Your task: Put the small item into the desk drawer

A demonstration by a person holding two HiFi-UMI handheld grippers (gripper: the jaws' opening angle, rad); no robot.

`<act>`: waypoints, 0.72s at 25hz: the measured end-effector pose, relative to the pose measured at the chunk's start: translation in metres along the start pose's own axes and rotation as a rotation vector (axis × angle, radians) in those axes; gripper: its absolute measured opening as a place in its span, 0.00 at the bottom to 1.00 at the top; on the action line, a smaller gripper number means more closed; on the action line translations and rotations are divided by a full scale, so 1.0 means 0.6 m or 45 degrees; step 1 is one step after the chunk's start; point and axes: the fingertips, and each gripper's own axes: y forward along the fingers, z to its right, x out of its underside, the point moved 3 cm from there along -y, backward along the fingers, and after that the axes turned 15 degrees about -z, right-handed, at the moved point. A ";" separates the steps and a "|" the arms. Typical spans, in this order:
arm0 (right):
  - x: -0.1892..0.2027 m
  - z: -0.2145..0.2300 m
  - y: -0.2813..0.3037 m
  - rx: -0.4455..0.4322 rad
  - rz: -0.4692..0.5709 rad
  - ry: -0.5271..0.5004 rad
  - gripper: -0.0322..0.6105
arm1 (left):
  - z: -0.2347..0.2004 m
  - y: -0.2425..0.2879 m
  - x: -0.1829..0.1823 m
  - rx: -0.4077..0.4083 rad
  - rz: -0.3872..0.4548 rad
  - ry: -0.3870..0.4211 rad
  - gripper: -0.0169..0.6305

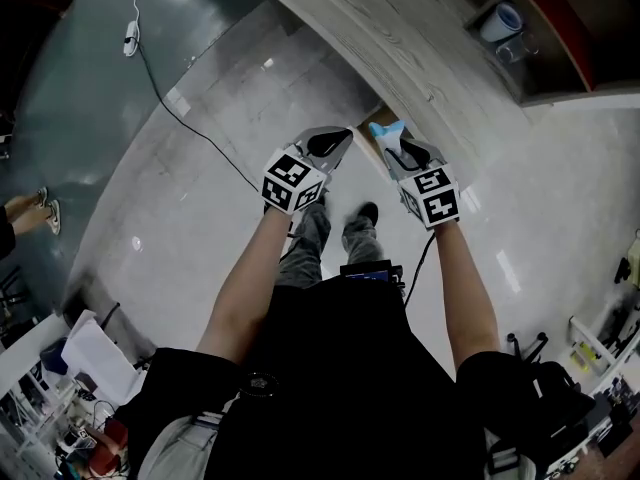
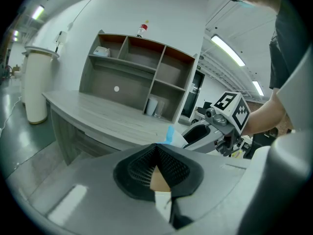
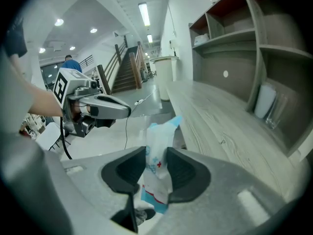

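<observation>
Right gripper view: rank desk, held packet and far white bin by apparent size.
1. Desk.
2. Packet, though nearness to the camera inflates it.
3. White bin, far off.

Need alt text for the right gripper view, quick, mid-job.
The right gripper is shut on a small white-and-blue packet, held upright. A pale wooden desk with a shelf unit runs along the right; the left gripper hangs at the left, above the floor.
</observation>
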 end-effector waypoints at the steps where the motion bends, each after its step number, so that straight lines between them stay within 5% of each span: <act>1: 0.001 0.000 0.008 -0.001 -0.015 -0.004 0.26 | -0.003 0.003 0.005 0.000 -0.004 -0.006 0.03; 18: 0.043 0.009 0.132 0.015 -0.178 -0.041 0.26 | -0.031 0.044 0.079 -0.003 -0.038 -0.074 0.03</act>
